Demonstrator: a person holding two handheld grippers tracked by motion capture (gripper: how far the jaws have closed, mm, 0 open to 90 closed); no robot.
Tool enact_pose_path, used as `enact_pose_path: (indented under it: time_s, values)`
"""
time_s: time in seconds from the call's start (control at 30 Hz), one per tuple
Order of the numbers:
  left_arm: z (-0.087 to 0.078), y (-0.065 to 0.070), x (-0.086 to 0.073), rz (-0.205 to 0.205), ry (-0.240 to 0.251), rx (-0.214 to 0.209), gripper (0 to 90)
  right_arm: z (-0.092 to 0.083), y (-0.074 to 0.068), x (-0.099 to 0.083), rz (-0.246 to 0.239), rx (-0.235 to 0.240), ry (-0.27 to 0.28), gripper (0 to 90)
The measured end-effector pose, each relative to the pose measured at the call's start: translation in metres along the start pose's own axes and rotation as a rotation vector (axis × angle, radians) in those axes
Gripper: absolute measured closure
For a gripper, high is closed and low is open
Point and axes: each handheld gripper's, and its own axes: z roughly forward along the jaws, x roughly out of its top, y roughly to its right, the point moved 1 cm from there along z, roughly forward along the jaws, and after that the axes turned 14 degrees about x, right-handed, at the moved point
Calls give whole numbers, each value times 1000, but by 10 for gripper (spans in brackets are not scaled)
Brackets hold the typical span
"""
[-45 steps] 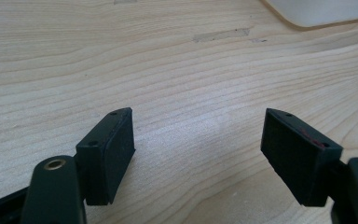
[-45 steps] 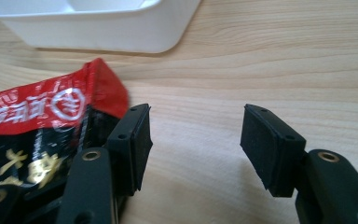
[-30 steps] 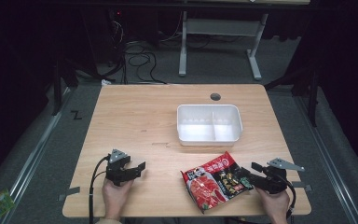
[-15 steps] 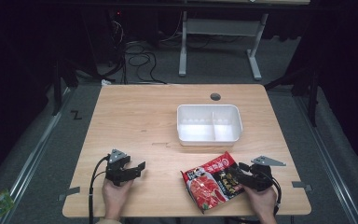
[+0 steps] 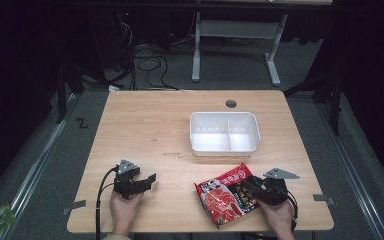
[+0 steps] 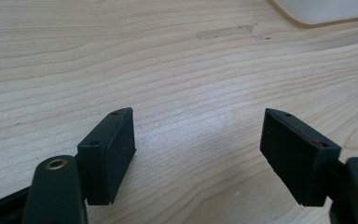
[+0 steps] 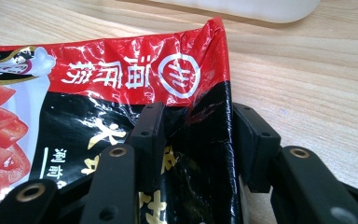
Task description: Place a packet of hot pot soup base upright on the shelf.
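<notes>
Table (image 5: pixel 145 125) first, white divided tray (image 5: pixel 223 131) at centre, red-and-black snack packet (image 5: pixel 226 200) lower right.
Right gripper (image 7: pixel 193 135) has its jaws closing in, the packet's crumpled right edge between them, pads pressing; left gripper (image 6: pixel 198 144), lower left, gapes wide over bare wood.

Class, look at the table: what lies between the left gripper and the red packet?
Nothing: in the high view, bare wood separates the left gripper from the packet.
</notes>
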Motion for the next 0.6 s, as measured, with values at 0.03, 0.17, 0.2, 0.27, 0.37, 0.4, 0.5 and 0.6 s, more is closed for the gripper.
enact_pose_path:
  time_s: [0.03, 0.17, 0.2, 0.27, 0.37, 0.4, 0.5, 0.6]
  values:
    - [0, 0, 0, 1, 1, 1, 271, 0, 0, 0, -5, 1, 1, 590]
    - [1, 1, 0, 6, 0, 5, 270, 1, 0, 1, -3, 10, -3, 627]
    - [1, 1, 0, 6, -1, 5, 270, 1, 0, 1, 5, 16, 1, 637]
    - [1, 1, 0, 7, -2, 5, 270, 1, 0, 0, 7, 24, -2, 652]
    - [1, 1, 0, 8, -3, 6, 269, 1, 2, 0, 11, 29, 7, 683]
    - [1, 1, 0, 7, -2, 6, 270, 1, 1, 0, 11, 26, 6, 692]
    - [1, 1, 0, 6, -3, 4, 269, 1, 1, 1, 15, 26, -5, 722]
    - [0, 1, 0, 9, 2, 2, 267, 0, 2, 3, 19, 32, -7, 761]
